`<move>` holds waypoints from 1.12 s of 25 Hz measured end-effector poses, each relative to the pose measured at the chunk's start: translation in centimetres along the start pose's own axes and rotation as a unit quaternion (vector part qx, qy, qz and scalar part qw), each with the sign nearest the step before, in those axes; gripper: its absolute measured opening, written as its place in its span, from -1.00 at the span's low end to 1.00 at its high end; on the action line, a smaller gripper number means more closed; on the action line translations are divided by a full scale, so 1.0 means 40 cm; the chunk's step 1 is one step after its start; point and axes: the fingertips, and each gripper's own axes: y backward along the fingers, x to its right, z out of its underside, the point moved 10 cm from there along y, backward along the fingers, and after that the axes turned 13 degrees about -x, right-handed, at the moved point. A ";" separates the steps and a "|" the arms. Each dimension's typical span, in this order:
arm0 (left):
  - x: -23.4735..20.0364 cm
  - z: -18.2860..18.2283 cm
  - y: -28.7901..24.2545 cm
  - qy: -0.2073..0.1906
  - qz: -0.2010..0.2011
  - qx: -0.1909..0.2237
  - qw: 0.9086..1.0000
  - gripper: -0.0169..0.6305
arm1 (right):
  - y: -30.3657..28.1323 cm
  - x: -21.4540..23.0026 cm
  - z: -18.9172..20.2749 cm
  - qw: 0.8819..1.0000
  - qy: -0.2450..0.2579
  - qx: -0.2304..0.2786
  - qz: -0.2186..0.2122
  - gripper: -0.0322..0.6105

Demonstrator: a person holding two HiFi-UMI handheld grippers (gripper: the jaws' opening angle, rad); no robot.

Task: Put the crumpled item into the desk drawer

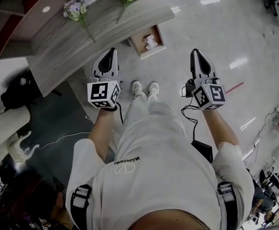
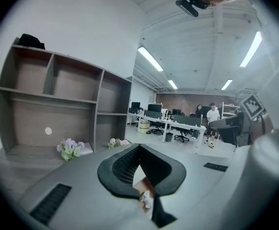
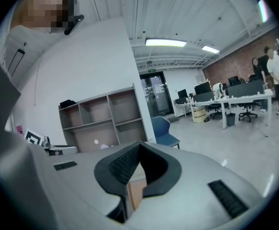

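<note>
Both grippers are shut with nothing between their jaws. The left gripper (image 1: 109, 56) hangs just short of the open drawer (image 1: 138, 38), to its left, and the right gripper (image 1: 197, 57) to its right. A white crumpled item (image 1: 150, 42) lies inside that drawer, beyond both tips and touching neither.
</note>
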 end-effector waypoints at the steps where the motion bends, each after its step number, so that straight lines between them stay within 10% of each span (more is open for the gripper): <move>1: 0.002 -0.017 0.019 0.000 -0.002 0.009 1.000 -0.94 | 0.020 -0.001 -0.015 1.000 -0.001 0.007 0.007 -0.90; 13: 0.030 -0.152 0.210 -0.004 -0.033 0.086 0.996 -0.94 | 0.244 0.017 -0.129 0.993 0.015 0.095 0.066 -0.91; 28: 0.045 -0.149 0.224 -0.001 -0.042 0.090 0.995 -0.94 | 0.248 0.016 -0.124 0.993 0.007 0.099 0.058 -0.91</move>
